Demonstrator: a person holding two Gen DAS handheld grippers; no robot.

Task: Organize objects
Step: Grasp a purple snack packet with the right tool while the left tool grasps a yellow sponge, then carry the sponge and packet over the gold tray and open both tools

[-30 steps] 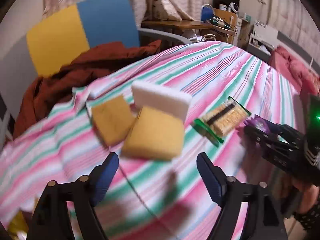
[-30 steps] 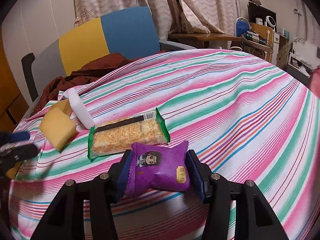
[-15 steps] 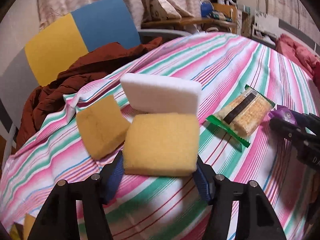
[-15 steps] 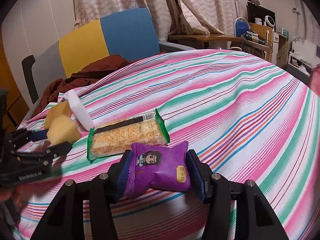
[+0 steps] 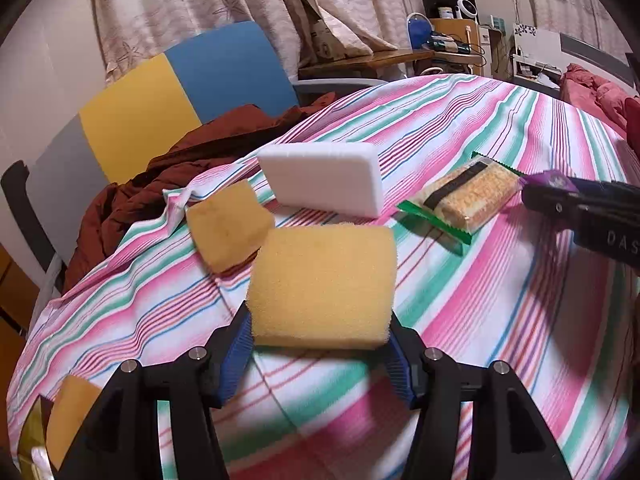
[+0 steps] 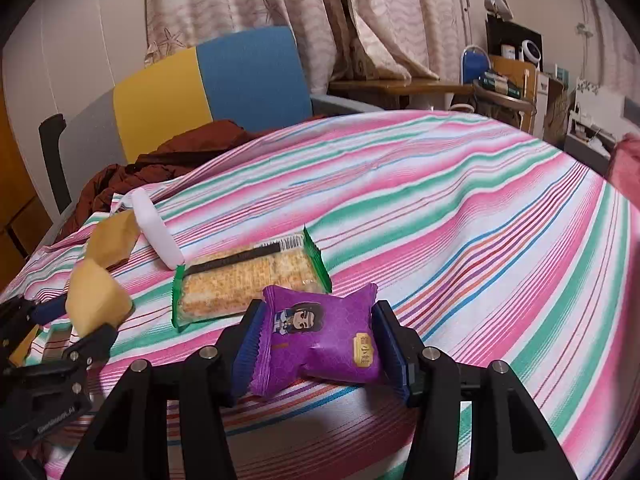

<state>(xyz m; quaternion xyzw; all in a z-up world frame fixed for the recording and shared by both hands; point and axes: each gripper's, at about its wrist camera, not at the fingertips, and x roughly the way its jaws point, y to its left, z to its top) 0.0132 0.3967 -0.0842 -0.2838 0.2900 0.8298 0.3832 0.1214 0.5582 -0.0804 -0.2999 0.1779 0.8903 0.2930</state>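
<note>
Yellow sponge [image 5: 322,286] sits clamped between the blue pads of the left hand-held gripper [image 5: 320,344], whose jaws have just been closing on it, above the striped bench [image 5: 500,320]. Right hand-held gripper [image 6: 320,352] is clamped on a purple snack packet [image 6: 320,340]. Nearby lie a white sponge [image 5: 324,182], a second yellow sponge [image 5: 228,224] and a green-edged cracker pack [image 6: 248,280].

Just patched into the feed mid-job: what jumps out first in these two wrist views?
The left gripper has just been closing on a yellow sponge, which now sits between its pads above the striped tablecloth. The right gripper is shut on a purple snack packet. Between them lie a cracker pack and a white sponge.
</note>
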